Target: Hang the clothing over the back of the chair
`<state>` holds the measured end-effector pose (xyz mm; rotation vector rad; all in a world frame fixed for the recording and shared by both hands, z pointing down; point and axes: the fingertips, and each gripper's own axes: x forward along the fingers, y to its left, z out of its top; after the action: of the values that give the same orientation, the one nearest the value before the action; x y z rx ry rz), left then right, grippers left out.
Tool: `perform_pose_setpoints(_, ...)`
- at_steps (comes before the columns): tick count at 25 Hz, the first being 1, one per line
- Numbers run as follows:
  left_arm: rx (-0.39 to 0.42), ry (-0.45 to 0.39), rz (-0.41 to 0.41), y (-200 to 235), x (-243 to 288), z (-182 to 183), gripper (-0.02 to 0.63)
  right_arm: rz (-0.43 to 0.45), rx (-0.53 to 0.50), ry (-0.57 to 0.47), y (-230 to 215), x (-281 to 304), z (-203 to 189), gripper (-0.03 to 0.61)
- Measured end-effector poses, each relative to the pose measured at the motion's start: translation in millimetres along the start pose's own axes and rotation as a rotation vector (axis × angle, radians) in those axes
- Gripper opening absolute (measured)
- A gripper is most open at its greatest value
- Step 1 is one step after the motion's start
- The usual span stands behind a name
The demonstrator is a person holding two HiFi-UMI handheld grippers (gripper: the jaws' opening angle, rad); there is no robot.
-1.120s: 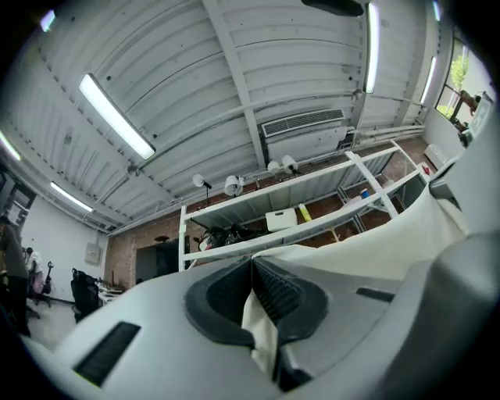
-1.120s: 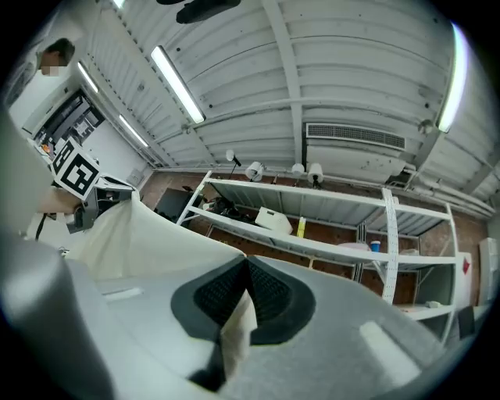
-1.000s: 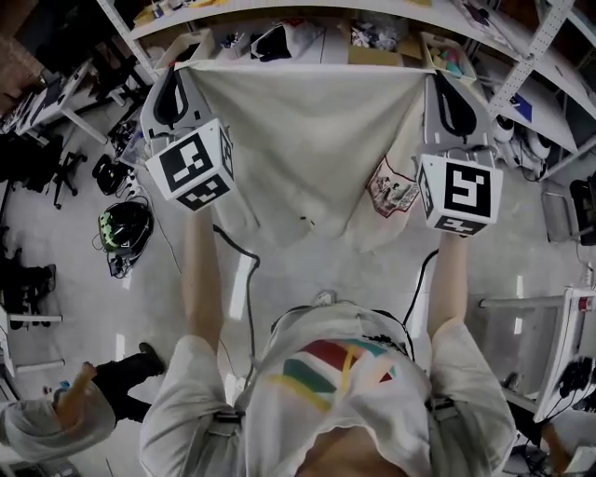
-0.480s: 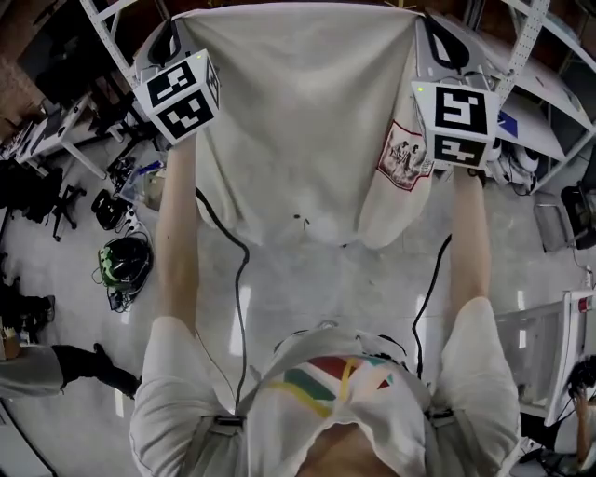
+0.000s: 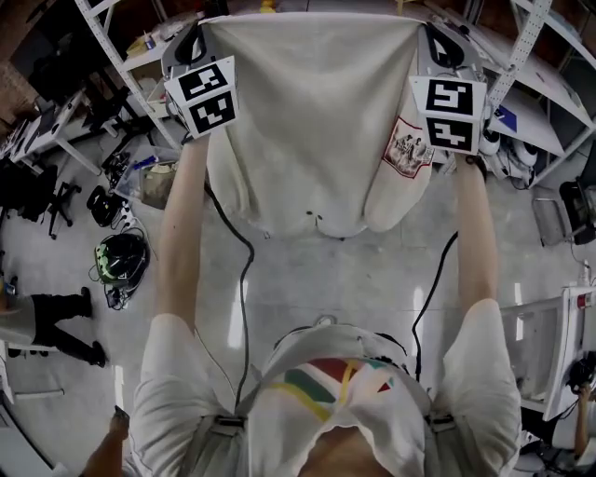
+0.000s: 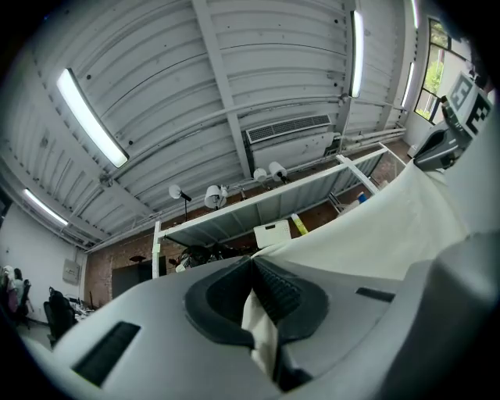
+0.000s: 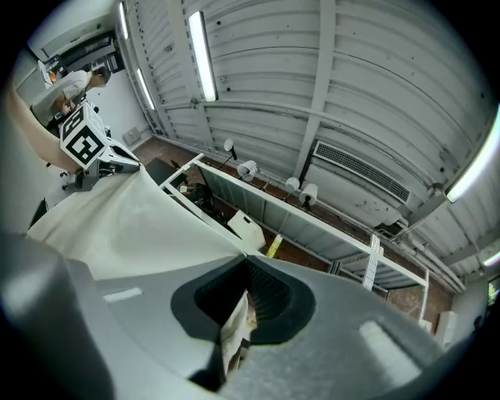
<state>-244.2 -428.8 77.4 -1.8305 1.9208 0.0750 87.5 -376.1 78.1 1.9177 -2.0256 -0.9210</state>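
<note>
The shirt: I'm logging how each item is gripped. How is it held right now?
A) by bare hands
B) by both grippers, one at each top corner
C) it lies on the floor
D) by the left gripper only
B: the shirt hangs spread between the left gripper and the right gripper, each with its jaws shut on a pinch of cloth.

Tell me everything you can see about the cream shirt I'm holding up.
The cream shirt looks like soft, thin fabric, spread flat and hanging in the air, its top edge pulled taut between the left gripper and the right gripper, each shut on a corner. A printed patch shows below the right gripper, and the lower hem curls into rounded folds. Nothing else is seen touching it.
</note>
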Motion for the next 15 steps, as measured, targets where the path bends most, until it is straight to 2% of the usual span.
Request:
perform_pose_setpoints(5,0.058,0.055,-0.032,-21.1,2.9,-45.6,0.015,0.026,-0.057,0.097,21.5,2.7,-44.0,0.008)
perform_pose_setpoints(15,0.065,0.155,-0.078,-41.6,1.8,-114.1,0.015,0.119,-0.128,0.219,65.1,0.3,-102.5,0.008)
